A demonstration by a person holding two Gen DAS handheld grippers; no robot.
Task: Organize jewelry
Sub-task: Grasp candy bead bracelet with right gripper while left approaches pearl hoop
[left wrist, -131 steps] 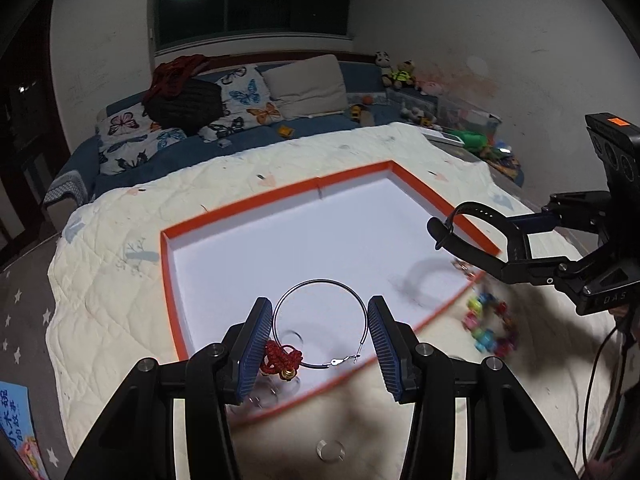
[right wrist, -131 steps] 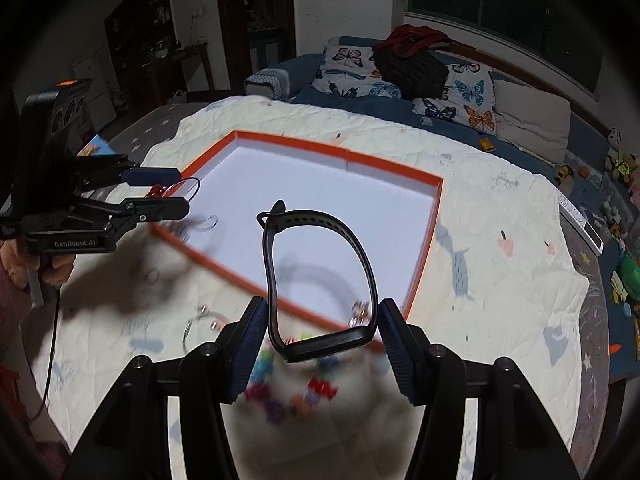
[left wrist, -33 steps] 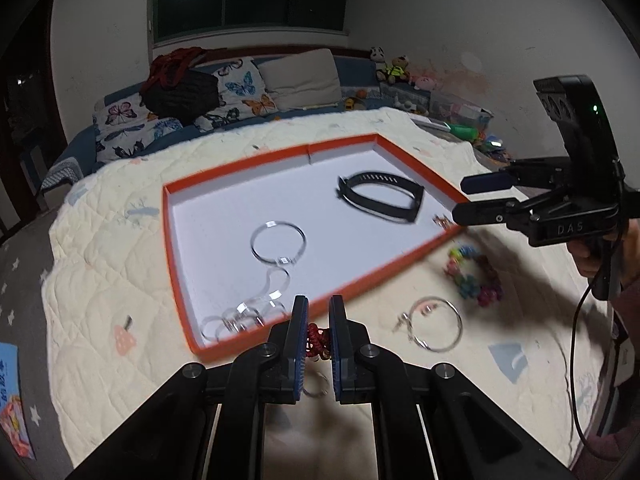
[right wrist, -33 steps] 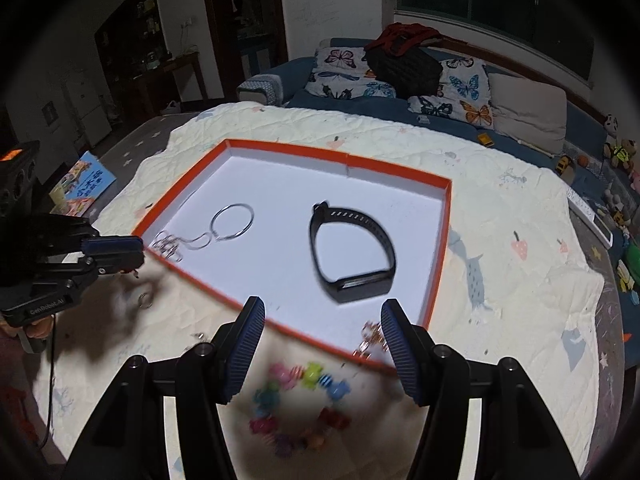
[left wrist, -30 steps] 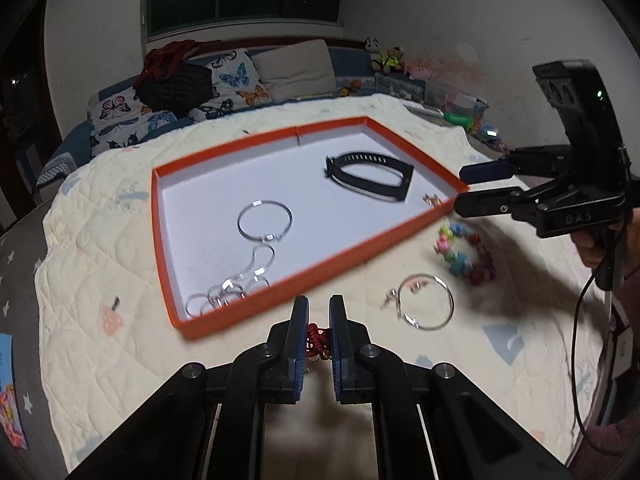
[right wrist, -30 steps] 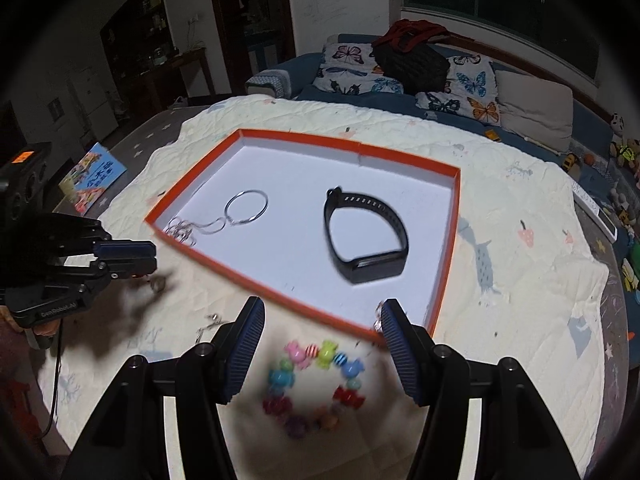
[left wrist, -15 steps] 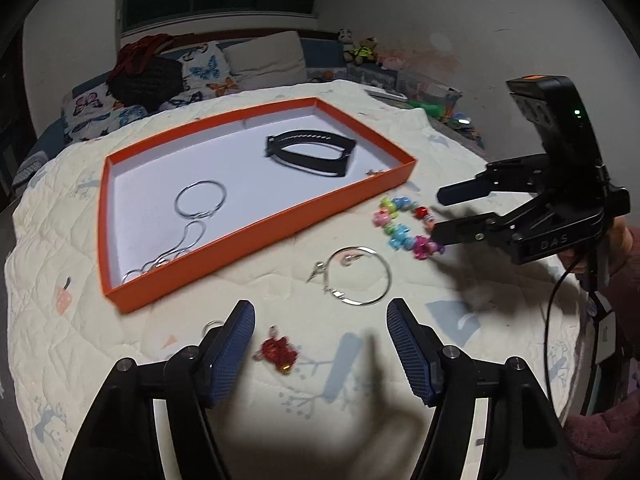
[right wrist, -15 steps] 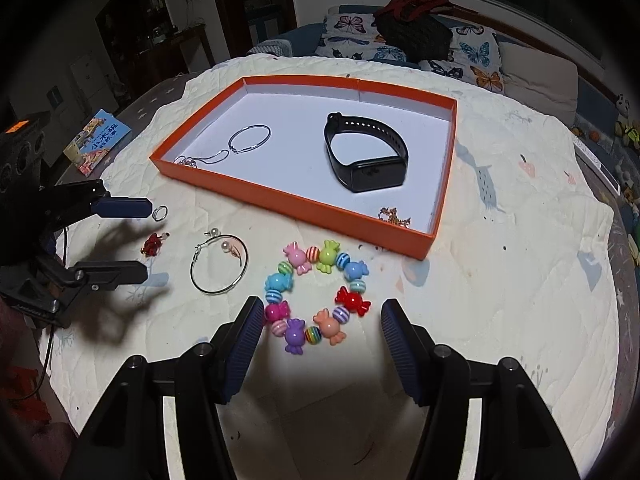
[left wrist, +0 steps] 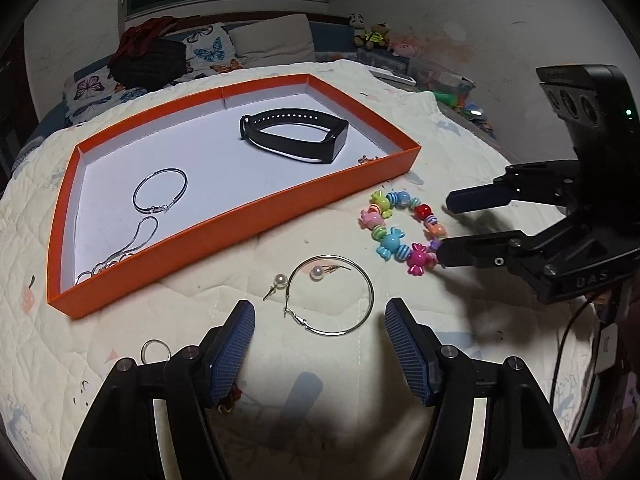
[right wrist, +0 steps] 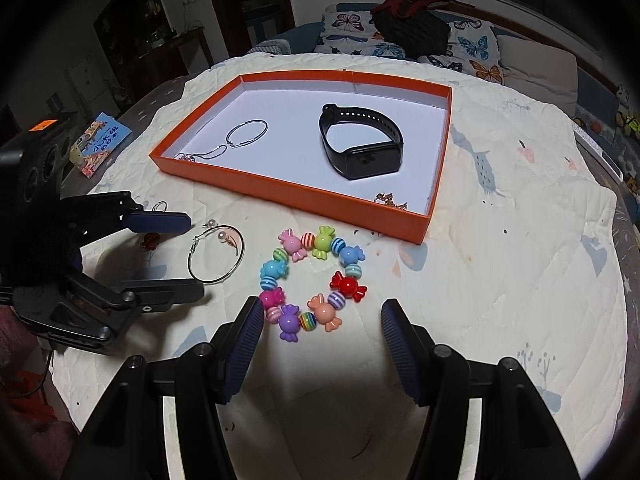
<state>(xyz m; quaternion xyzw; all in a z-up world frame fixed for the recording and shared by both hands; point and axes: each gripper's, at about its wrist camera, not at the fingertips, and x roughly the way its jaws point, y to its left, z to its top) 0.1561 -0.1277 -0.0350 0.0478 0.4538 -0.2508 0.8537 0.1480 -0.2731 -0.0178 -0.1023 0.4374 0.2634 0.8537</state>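
An orange tray with a white floor holds a black wristband, a silver hoop, a silver chain and a small gold piece. On the quilt lie a silver hoop earring with pearl studs, a colourful candy bead bracelet, a small ring and a red knot charm. My left gripper is open and empty just before the hoop earring. My right gripper is open and empty just before the bracelet.
The quilt covers a table. A bed with butterfly pillows and a dark bag stands behind. A children's book lies off the left edge. Toys line the far wall.
My left gripper opened and let the red charm fall on the quilt, then moved right over the hoop earring. My right gripper moved back from the tray to the bead bracelet.
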